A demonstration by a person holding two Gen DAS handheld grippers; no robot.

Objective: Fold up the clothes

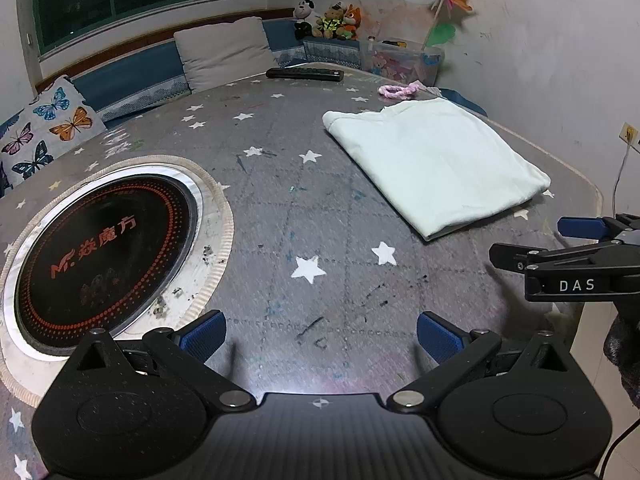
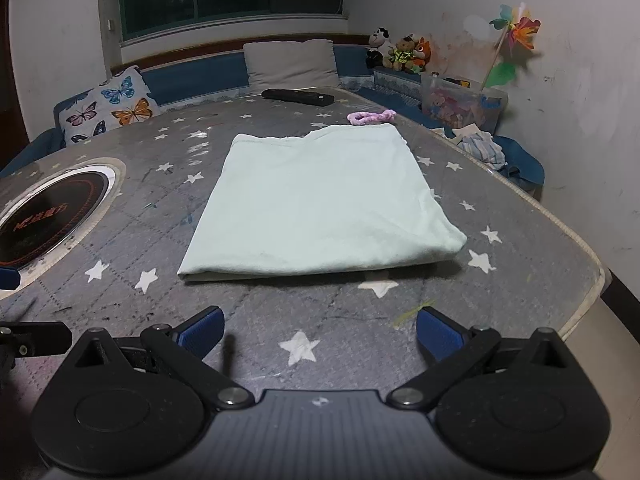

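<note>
Garment [image 2: 320, 208], pale mint, folded into a flat rectangle, lying on the star-printed table cover [image 2: 340, 344] straight ahead of the right gripper [image 2: 320, 334]. Near folded edge well apart from that gripper's blue pads [image 2: 202, 334]; no contact. Right gripper spread wide, holding nothing, hovering low over the cover near the table's front edge. Left gripper [image 1: 322, 338] likewise spread wide and empty, with the garment ahead and to its right, well apart. Right gripper's black body marked "DAS" visible at the right edge of the left wrist view. Round black cooktop [image 1: 104, 248] set into the table, ahead and left of the left gripper. Beyond the garment: pink hair tie [image 2: 370, 117] just past its far edge, black remote [image 2: 298, 97] farther back. Butterfly cushion [image 2: 108, 106] and grey cushion [image 2: 292, 62] on the bench behind; plush toys [image 2: 402, 54] and pinwheel [image 2: 516, 36] at far right.
</note>
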